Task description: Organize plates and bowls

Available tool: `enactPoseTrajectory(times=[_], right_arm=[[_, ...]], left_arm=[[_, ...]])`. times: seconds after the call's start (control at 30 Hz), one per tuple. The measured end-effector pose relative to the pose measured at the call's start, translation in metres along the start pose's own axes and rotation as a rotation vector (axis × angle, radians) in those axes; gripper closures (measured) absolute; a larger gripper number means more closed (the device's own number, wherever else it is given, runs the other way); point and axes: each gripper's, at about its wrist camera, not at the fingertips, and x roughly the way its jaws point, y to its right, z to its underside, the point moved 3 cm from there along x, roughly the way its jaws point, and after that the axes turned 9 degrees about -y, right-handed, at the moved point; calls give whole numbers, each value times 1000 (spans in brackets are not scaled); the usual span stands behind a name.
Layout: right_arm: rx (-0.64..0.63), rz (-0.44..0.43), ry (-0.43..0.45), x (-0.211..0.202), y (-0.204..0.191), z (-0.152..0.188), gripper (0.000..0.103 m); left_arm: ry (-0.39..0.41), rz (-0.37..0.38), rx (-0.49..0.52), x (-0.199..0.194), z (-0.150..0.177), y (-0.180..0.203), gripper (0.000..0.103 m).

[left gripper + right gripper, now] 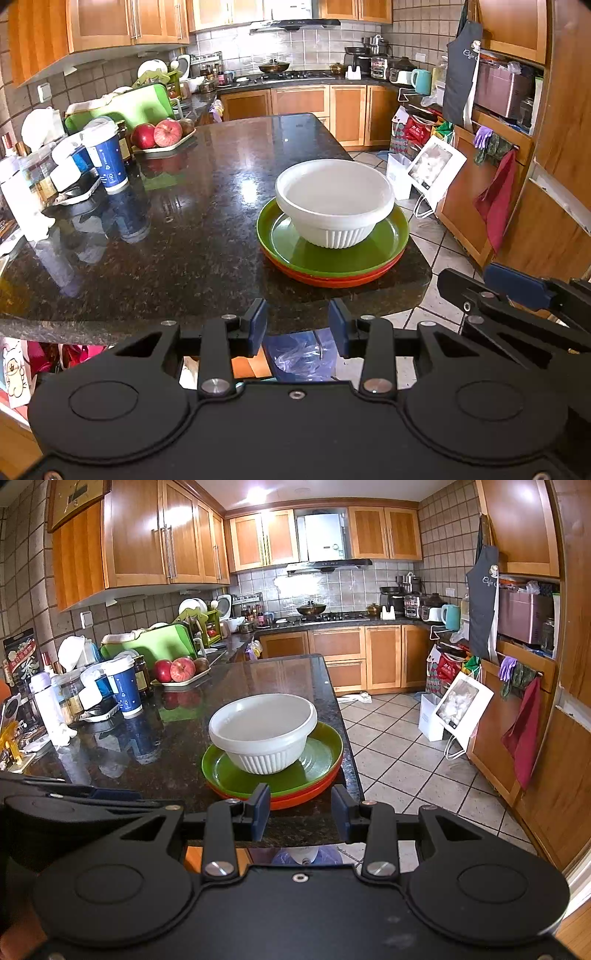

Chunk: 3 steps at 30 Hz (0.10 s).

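Note:
A white ribbed bowl (334,201) (263,731) stands upright in a green plate (332,251) (273,771), which lies on an orange plate (332,281) (295,800) near the right front corner of the dark granite counter (184,236) (166,771). My left gripper (298,326) hangs open in front of the counter's edge, short of the stack, with nothing between its blue pads. My right gripper (301,812) is open too, just before the orange plate's near rim and touching nothing. The right gripper's fingers (517,286) show at the right edge of the left wrist view.
At the counter's left stand a blue paper cup (107,158) (125,690), white containers (26,199) and a tray of apples (162,134) (177,672). Right of the counter lies tiled floor (399,760) with a white bag (458,705) against wooden cabinets (517,738).

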Motion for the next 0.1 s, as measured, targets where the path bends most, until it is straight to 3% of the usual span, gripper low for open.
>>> enactPoseTrajectory(times=[0.1], right_arm=[[4, 4, 0, 2, 0, -2, 64]], left_arm=[[-2, 8, 7, 3, -2, -1, 56]])
